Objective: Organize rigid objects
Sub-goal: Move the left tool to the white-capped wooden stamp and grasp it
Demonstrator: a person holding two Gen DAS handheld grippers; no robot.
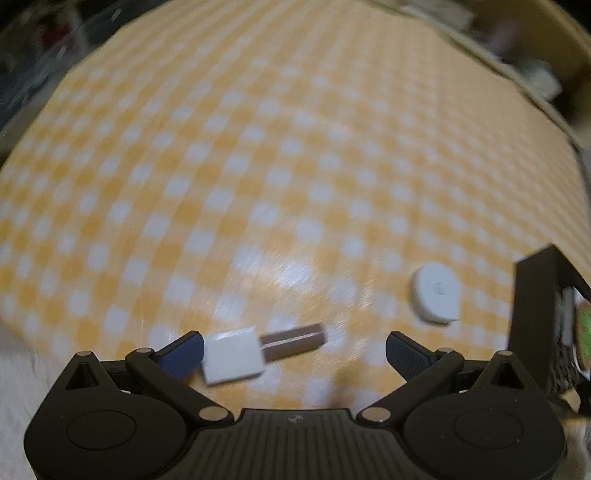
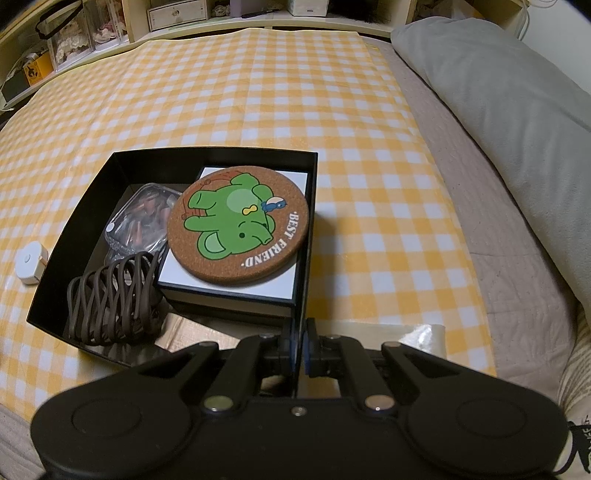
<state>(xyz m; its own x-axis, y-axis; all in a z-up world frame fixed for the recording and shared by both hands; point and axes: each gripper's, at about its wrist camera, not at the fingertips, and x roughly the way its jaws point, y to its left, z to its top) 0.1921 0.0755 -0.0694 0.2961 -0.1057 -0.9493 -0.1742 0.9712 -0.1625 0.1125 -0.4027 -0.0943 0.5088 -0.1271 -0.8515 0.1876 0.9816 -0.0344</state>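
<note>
We see a yellow-and-white checked cloth [image 2: 258, 110] spread flat over a bed, with a beige quilted cover [image 2: 491, 236] showing along its right edge and a grey pillow [image 2: 498, 92] lying on that cover at the far right. Behind the cloth runs a pale shelf unit [image 2: 177, 18], where we can make out a small white drawer box [image 2: 177, 14] and clear plastic containers [image 2: 77, 33] holding small items too tiny to identify. The left wrist view is blurred, so only the checked pattern reads clearly there.
</note>
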